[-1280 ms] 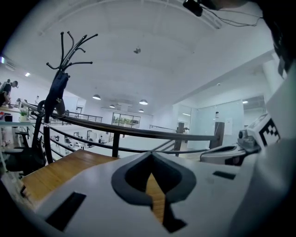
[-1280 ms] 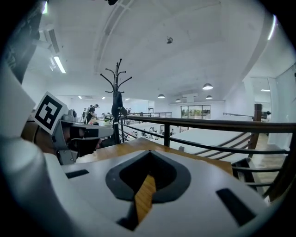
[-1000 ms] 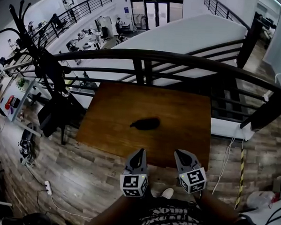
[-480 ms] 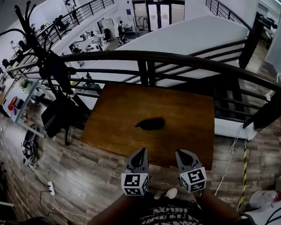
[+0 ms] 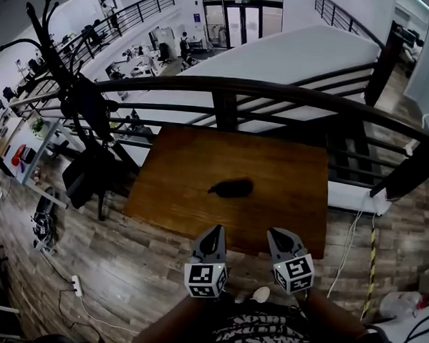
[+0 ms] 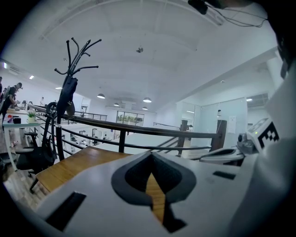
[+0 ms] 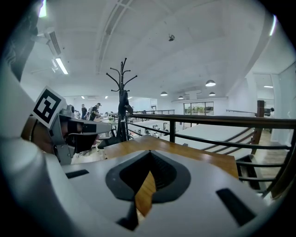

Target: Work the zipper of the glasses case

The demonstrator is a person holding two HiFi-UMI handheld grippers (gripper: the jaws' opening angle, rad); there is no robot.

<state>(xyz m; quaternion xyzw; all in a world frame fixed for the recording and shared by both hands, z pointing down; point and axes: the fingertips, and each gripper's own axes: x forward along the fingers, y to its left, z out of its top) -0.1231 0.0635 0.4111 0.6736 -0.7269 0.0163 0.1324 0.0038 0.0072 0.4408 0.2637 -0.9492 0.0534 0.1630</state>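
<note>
The left claw point(image 5: 213, 232) is showing its two jaws together in the left gripper view, with only a thin strip of wood visible through the slit and nothing between them. The right claw point(image 5: 278, 235) is looking the same in its own view: jaws together and empty. In the head view both claws are hanging side by side, close to the person's body, with their tips pointing forward at about the near edge of the wooden surface point(image 5: 194, 155). The glasses case point(image 5: 231, 187) is lying ahead of them, near the middle of that surface and well apart from both tips. Its long axis is running almost left to right across the pointing direction of the claws, with the right end turned a little farther away. It is sitting between the two lines of the claws but closer to the line of the left one, so I am judging the left claw to be somewhat nearer; both would need to go forward and down. The head view is the only one showing the case, though too small there to tell where the zipper pull is. The two gripper views are aiming too high, so they are giving only the surface top, the black railing point(image 5: 276, 91) beyond it and the coat stand point(image 6: 69, 92).
</note>
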